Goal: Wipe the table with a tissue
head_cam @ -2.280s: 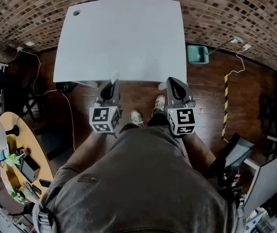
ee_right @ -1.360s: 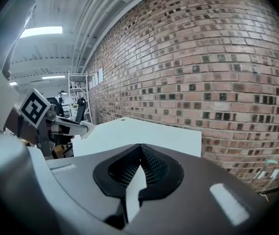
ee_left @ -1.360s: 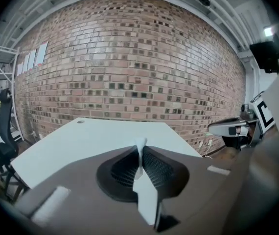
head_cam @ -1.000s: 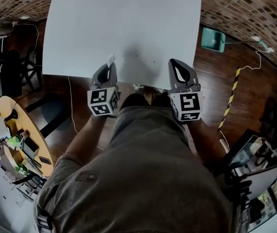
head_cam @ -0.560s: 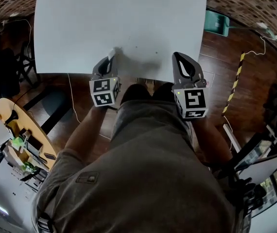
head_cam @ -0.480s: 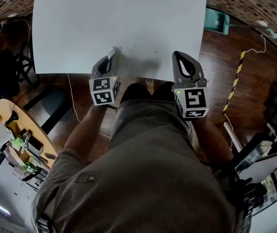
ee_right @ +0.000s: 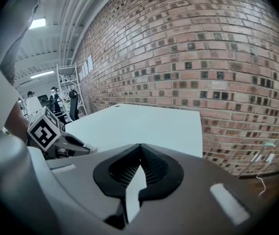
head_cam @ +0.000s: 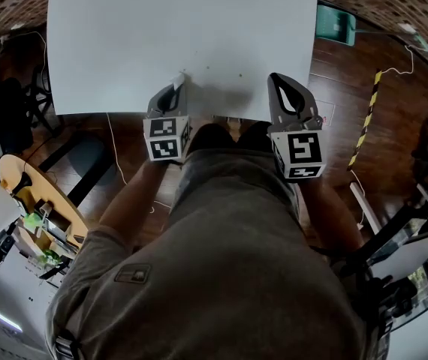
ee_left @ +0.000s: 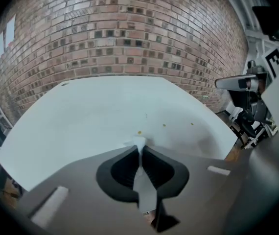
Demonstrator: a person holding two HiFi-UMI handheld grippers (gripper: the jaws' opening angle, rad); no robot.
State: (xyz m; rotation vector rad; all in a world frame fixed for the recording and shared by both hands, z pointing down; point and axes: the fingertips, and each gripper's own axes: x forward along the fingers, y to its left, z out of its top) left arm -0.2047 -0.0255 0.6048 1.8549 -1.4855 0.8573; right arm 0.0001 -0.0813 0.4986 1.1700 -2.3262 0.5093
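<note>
A white tissue (ee_left: 139, 142) pokes out of my left gripper (ee_left: 140, 148), which is shut on it. In the head view that left gripper (head_cam: 175, 88) sits over the near edge of the white table (head_cam: 184, 28), tissue (head_cam: 178, 78) tip forward and just above the surface. A few small yellow specks (ee_left: 139, 132) lie on the tabletop (ee_left: 95, 121) just beyond the tissue. My right gripper (head_cam: 275, 77) hovers over the same near edge farther right. In its own view the right gripper (ee_right: 140, 147) is shut with nothing between its jaws, and the table (ee_right: 144, 121) stretches ahead.
A brick wall (ee_left: 129, 38) stands behind the table. A teal dustpan (head_cam: 334, 25) lies on the wooden floor at the right, near a yellow-black strip (head_cam: 368, 118). A round wooden table (head_cam: 30, 216) with clutter stands at the lower left. Cables run over the floor.
The person has stepped up to the table. Both grippers have come from in front of its near edge to over it, the left still holding the tissue.
</note>
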